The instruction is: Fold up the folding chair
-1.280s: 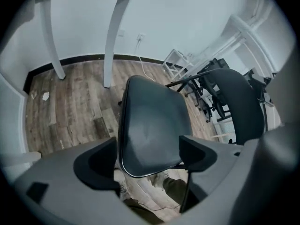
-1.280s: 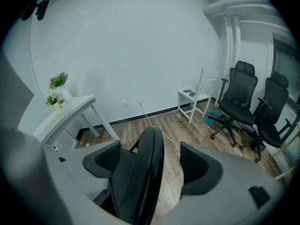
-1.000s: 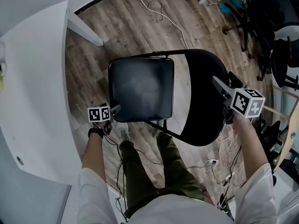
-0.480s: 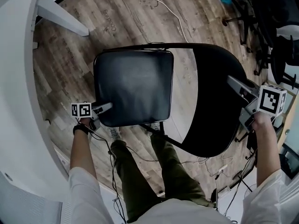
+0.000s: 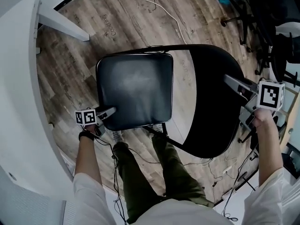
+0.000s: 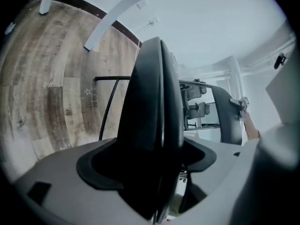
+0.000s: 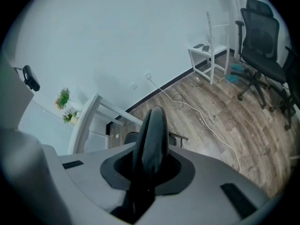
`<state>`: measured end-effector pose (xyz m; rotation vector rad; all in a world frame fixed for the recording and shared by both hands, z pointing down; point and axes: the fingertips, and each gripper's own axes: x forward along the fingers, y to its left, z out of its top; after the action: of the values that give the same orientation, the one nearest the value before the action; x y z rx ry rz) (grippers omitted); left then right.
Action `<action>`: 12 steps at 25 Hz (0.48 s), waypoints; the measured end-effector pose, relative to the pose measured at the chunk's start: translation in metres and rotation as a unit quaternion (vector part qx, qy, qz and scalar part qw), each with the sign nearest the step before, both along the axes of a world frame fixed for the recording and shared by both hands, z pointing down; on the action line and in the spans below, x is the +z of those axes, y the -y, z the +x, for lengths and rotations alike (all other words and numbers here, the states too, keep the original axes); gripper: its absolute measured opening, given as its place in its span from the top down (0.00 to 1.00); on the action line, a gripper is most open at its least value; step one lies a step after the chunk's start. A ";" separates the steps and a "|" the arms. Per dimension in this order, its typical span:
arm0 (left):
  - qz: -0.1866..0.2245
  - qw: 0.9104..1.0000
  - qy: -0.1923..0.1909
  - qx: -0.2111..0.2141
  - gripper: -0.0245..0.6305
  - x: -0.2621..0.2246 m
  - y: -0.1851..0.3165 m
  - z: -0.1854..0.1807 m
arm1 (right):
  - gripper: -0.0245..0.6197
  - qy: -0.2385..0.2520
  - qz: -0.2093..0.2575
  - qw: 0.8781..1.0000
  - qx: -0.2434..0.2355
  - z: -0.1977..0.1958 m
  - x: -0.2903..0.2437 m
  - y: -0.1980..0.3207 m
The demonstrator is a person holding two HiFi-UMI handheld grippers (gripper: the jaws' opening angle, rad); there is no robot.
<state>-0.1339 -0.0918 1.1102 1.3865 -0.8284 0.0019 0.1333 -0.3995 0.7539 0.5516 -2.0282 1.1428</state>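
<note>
The black metal-framed folding chair (image 5: 180, 139) stands open on the grey-brown wood plank floor (image 5: 84, 60), between the two tools, with the person's legs in dark green trousers (image 5: 140, 172) just behind it.

The left gripper (image 5: 111, 110) has the chair's padded, square black seat (image 5: 135, 90) by the near left corner. Its jaws stand wide, and the thick seat edge fills the gap between them, pressed on both sides. The rest of the seat stretches away ahead of the tips. The gripper's cube with square markers (image 5: 86, 117) sits just behind the jaws, over the holding hand. In the left gripper view, the seat edge runs straight out from the jaws, with the floor off to the left.

The right gripper (image 5: 228, 80) is on the outer rim of the curved black backrest (image 5: 211, 102). Its jaws have just been closing and now stand close together, pinching the thin rim between them. In the right gripper view, the backrest rises as a narrow dark blade out of the jaws. A loose white cable (image 7: 197, 114) lies on the floor beyond the tips, and black office chairs (image 7: 260, 41) stand farther off to the right.

A curved white tabletop (image 5: 18, 102) lies outward of the left gripper, well apart from the chair.
</note>
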 end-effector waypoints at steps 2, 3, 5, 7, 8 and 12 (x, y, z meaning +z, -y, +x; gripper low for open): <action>0.001 1.000 0.003 0.021 0.37 -0.017 0.001 0.016 | 0.84 0.001 -0.003 1.000 0.001 0.004 -0.011 0.001; 0.002 0.999 0.006 0.033 0.39 -0.028 0.001 0.026 | 0.84 0.000 -0.005 1.000 0.003 0.007 -0.018 0.001; 0.004 0.999 0.010 0.052 0.41 -0.050 0.001 0.042 | 0.85 0.000 -0.008 1.000 0.005 0.011 -0.031 0.001; 0.005 0.998 0.012 0.063 0.43 -0.072 0.005 0.054 | 0.85 0.010 -0.011 1.000 0.008 0.011 -0.045 0.003; 0.010 0.998 0.012 0.065 0.44 -0.084 0.008 0.060 | 0.85 0.017 -0.014 1.000 0.012 0.010 -0.052 0.003; 0.033 0.997 0.000 0.067 0.44 -0.141 0.023 0.096 | 0.85 -0.012 -0.027 0.998 0.047 0.028 -0.073 0.005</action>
<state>-0.0384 -0.1149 0.9690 1.5021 -0.7390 0.0790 0.1610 -0.4045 0.6813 0.6354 -1.9623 1.2369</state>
